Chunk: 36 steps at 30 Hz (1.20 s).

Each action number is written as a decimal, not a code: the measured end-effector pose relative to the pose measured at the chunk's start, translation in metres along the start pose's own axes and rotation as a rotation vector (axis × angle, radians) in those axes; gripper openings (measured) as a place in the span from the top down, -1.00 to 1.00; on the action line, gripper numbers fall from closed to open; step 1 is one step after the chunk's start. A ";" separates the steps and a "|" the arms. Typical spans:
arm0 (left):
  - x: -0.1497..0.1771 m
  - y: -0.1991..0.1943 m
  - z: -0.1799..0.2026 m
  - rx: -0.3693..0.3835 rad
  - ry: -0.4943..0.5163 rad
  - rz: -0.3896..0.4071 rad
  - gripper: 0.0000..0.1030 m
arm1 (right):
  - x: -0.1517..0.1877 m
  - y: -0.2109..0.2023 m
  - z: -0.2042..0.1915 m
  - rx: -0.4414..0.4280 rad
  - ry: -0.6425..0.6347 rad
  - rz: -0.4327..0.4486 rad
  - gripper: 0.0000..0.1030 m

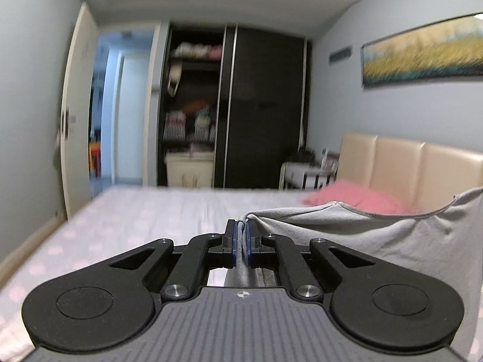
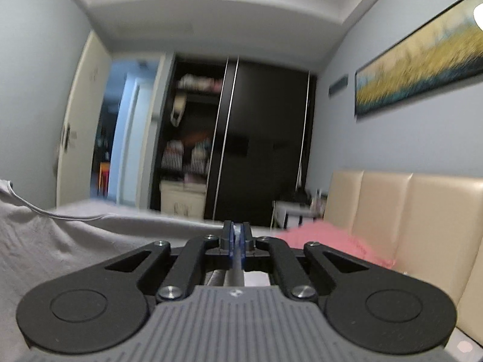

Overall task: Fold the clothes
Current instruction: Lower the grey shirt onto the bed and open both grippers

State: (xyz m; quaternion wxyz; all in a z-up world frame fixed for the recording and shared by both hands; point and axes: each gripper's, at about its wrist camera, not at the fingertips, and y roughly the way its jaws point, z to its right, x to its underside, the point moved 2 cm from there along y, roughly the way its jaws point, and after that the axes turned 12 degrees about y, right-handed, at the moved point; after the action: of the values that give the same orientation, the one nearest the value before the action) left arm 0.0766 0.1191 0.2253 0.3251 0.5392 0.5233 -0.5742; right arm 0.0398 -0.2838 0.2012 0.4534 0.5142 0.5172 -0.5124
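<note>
A grey garment (image 1: 377, 241) hangs stretched between my two grippers above the bed. My left gripper (image 1: 241, 226) is shut on one corner of it, with the cloth pinched between the blue pads and spreading off to the right. In the right wrist view the same grey garment (image 2: 45, 241) spreads to the left, and my right gripper (image 2: 237, 230) is shut on its other corner. Both grippers point roughly level toward the wardrobe. The lower part of the garment is hidden below the gripper bodies.
The bed (image 1: 135, 220) has a pale dotted sheet. A pink pillow (image 1: 356, 196) lies against the beige padded headboard (image 1: 398, 166) on the right. A dark wardrobe (image 1: 259, 105) with one open section stands beyond the bed, beside an open doorway (image 1: 111, 105). A nightstand (image 1: 305, 175) sits by the headboard.
</note>
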 end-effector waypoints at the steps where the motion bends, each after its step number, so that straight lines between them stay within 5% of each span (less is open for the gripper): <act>1: 0.005 0.017 0.000 -0.002 0.001 -0.026 0.92 | 0.009 0.020 0.002 0.002 -0.002 -0.039 0.91; 10: 0.072 0.171 -0.010 -0.012 0.018 -0.284 0.92 | 0.112 0.192 0.008 0.039 -0.036 -0.358 0.91; 17: 0.162 0.267 -0.010 0.006 -0.015 -0.509 0.92 | 0.202 0.267 0.013 0.048 -0.064 -0.566 0.91; 22: 0.208 0.300 -0.007 0.014 -0.056 -0.605 0.92 | 0.237 0.296 0.016 0.057 -0.057 -0.652 0.91; 29: 0.229 0.308 -0.005 0.015 -0.046 -0.645 0.89 | 0.261 0.307 0.020 0.052 -0.007 -0.728 0.86; 30: 0.228 0.310 -0.005 0.012 -0.042 -0.648 0.84 | 0.260 0.306 0.020 0.051 0.004 -0.738 0.80; 32: 0.226 0.314 -0.003 0.006 -0.033 -0.655 0.78 | 0.252 0.301 0.022 0.060 0.022 -0.739 0.35; 33: 0.225 0.314 -0.003 0.001 -0.032 -0.659 0.64 | 0.245 0.297 0.023 0.068 0.032 -0.723 0.12; 36: 0.218 0.314 -0.011 -0.026 -0.077 -0.658 0.13 | 0.222 0.283 0.028 0.074 0.067 -0.694 0.11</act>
State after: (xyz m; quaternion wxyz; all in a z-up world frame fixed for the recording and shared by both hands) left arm 0.3287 0.0957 -0.0606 0.1486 0.3147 0.6641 -0.6617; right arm 0.3069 -0.3118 -0.0395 0.2162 0.3400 0.6569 -0.6373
